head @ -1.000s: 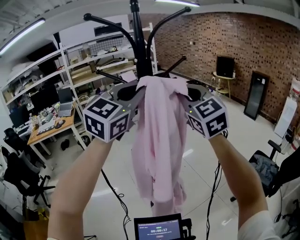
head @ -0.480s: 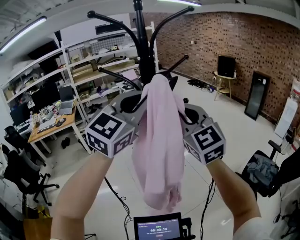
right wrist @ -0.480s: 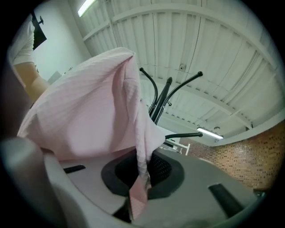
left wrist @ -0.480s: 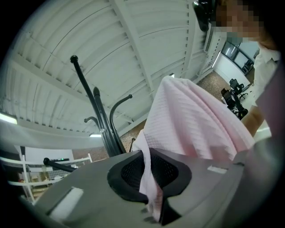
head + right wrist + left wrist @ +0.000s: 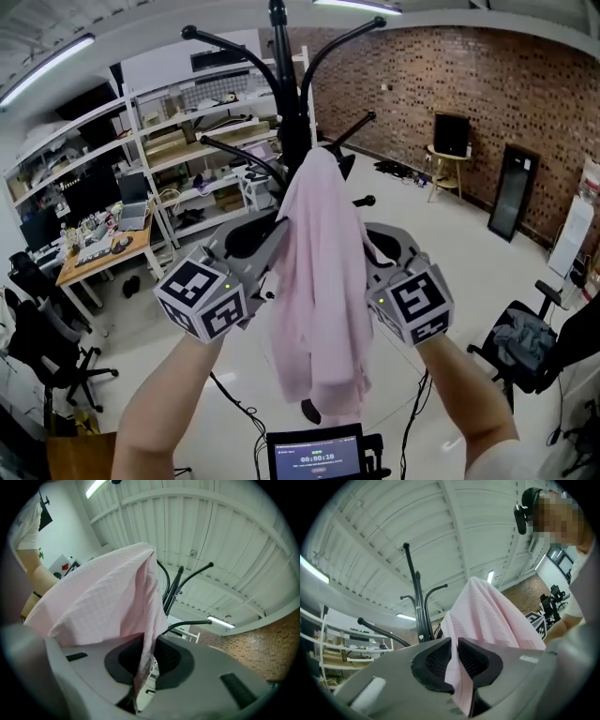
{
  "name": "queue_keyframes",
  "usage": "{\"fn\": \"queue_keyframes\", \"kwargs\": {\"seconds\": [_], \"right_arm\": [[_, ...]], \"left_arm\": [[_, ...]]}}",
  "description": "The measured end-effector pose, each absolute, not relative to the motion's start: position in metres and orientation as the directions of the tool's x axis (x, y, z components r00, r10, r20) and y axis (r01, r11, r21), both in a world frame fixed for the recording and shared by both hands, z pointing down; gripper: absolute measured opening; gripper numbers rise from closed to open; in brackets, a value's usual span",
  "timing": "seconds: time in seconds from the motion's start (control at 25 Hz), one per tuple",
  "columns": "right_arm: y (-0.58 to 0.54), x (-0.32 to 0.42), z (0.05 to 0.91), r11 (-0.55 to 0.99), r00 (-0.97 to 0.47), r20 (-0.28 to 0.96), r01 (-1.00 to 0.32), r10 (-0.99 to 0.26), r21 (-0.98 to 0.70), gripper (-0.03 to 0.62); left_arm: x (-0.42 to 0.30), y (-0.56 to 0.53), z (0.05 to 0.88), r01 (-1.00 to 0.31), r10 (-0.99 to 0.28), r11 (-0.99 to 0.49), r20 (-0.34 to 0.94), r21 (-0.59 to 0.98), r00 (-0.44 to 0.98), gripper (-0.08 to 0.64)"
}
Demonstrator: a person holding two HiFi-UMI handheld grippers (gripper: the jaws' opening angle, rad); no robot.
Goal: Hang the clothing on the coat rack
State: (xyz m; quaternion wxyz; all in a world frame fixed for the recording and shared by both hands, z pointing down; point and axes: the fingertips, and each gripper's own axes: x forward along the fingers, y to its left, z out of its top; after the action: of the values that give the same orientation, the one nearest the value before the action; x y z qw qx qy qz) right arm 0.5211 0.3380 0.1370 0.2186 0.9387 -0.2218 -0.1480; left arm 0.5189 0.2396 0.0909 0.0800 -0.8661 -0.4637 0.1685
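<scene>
A pale pink garment (image 5: 319, 281) hangs draped over a peg of the black coat rack (image 5: 281, 84), its top bunched at the peg. My left gripper (image 5: 281, 234) and right gripper (image 5: 366, 239) flank it just below the peg. In the left gripper view a fold of the garment (image 5: 497, 616) runs down between the pads of my left gripper (image 5: 454, 656), whose jaws have just been opening. In the right gripper view an edge of the garment (image 5: 103, 597) hangs loose in the gap of my right gripper (image 5: 147, 660), also just opening, with background showing beside it. The rack (image 5: 176, 588) stands behind.
White shelving (image 5: 187, 131) and a wooden desk (image 5: 94, 258) stand at the left, with a black office chair (image 5: 37, 347) nearer. Another chair (image 5: 525, 337) is at the right, before a brick wall (image 5: 487, 84). A small screen (image 5: 317, 457) sits at the bottom edge.
Both grippers have come down and back from the rack's pegs. The garment, earlier stretched between them, now drapes from the peg and hangs narrower.
</scene>
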Motion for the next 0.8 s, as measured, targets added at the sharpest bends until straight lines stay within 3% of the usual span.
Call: {"fn": "queue_keyframes", "kwargs": {"seconds": [0.4,0.8], "right_arm": [[0.346,0.503,0.15,-0.828,0.866,-0.206,-0.329,-0.456,0.454,0.054],[0.353,0.497,0.148,-0.858,0.881,-0.245,-0.272,-0.404,0.436,0.057]], "left_arm": [[0.488,0.211,0.139,0.812,0.815,-0.566,-0.245,-0.143,0.525,0.054],[0.479,0.201,0.15,0.803,0.799,-0.586,-0.24,-0.109,0.551,0.051]]}}
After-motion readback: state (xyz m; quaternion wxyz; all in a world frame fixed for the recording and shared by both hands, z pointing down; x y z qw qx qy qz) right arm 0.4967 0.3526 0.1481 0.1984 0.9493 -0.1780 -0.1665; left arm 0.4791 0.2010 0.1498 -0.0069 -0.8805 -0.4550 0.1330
